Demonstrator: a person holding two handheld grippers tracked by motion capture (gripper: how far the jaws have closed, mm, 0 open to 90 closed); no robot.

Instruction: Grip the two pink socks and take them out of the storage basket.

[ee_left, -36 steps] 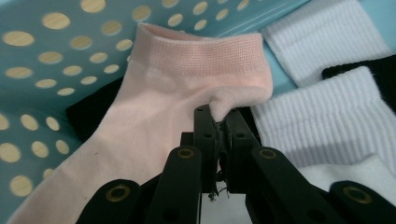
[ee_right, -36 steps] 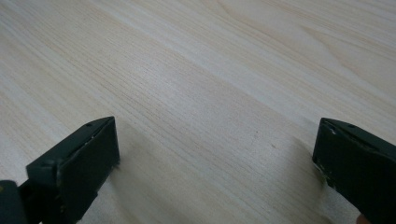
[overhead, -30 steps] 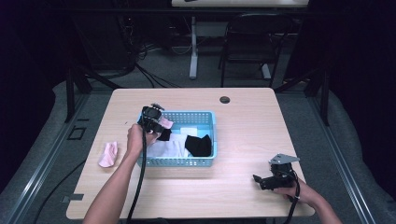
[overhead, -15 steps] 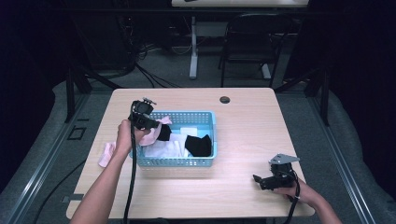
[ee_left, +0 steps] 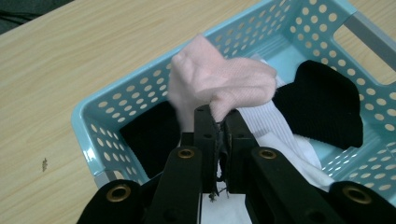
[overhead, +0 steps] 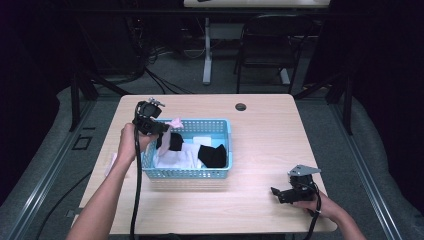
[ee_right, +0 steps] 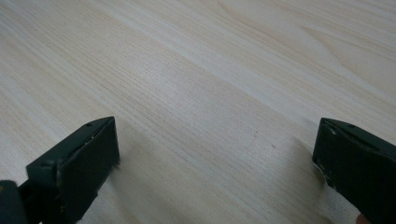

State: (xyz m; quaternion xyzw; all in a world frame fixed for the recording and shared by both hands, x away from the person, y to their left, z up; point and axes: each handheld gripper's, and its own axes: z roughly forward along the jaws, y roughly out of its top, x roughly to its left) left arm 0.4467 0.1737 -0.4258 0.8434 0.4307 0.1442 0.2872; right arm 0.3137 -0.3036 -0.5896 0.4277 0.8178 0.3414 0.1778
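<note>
My left gripper (overhead: 159, 126) hangs over the left end of a blue perforated basket (overhead: 226, 131), shut on a pale pink sock (overhead: 175, 122). In the left gripper view the pink sock (ee_left: 219, 84) bunches above the closed jaws of the left gripper (ee_left: 219, 119), over the basket's rim (ee_left: 93, 116). Inside the basket lie two black socks (overhead: 215, 155) (overhead: 172, 141) and white socks (overhead: 175, 157). Near the table's front right corner my right gripper (overhead: 276, 191) rests low, open; in its own view the right gripper (ee_right: 215, 158) has bare wood between wide jaws.
Another pink piece (overhead: 111, 162) lies on the table left of the basket, partly behind the left forearm. A dark round grommet (overhead: 240, 106) sits near the table's far edge. A chair (overhead: 265, 45) and cables stand beyond the table.
My left gripper has shifted left and slightly up with the pink sock, from over the basket's inside toward its left end. The right gripper has stayed put.
</note>
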